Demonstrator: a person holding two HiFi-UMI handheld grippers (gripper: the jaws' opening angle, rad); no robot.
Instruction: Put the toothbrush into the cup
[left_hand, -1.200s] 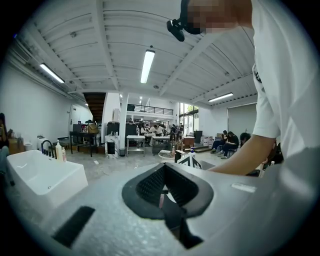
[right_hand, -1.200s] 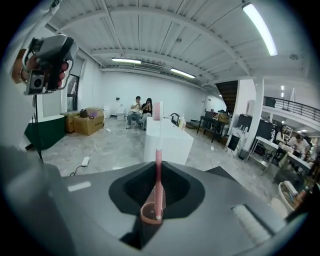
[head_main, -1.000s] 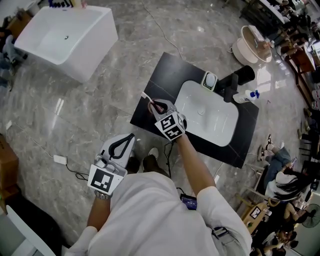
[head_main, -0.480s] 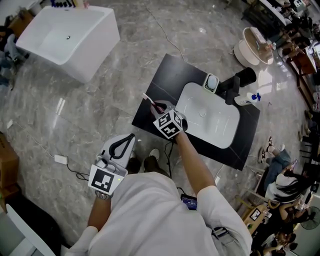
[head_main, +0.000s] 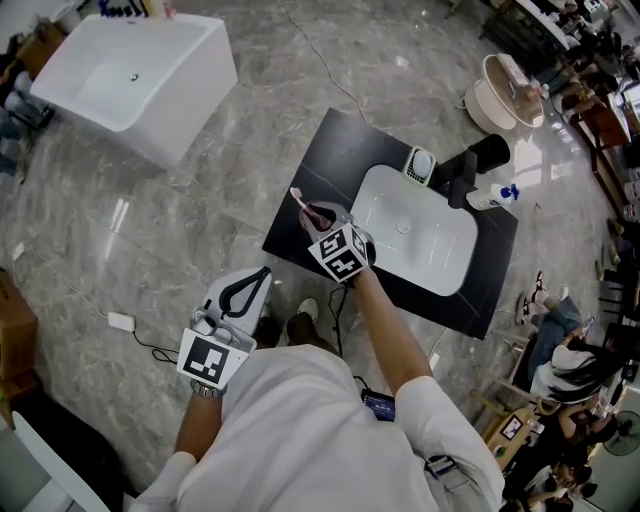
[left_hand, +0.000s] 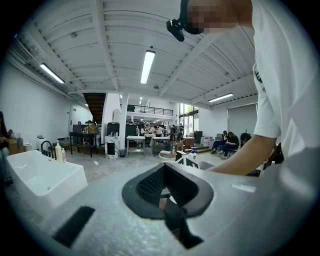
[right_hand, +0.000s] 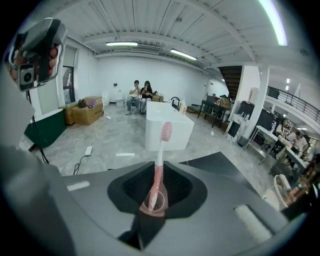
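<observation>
The toothbrush (right_hand: 158, 172) is pink, paling to white at the neck, with a pink head. The right gripper (right_hand: 156, 196) and left gripper (left_hand: 166, 199) are pale grey with black ribbed jaw linings. Their marker cubes (head_main: 343, 254) bear black-and-white squares. To the right, the countertop (head_main: 320, 160) is black and its sink (head_main: 440, 255) white. The floor (head_main: 200, 220) is grey, veined marble. The tub (head_main: 190, 110) at far left is white, and so is the person's shirt (head_main: 300, 440).

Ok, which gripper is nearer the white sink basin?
Right. The right gripper is over the black counter just beside the sink basin; the left gripper hangs over the floor, off the counter.
</observation>
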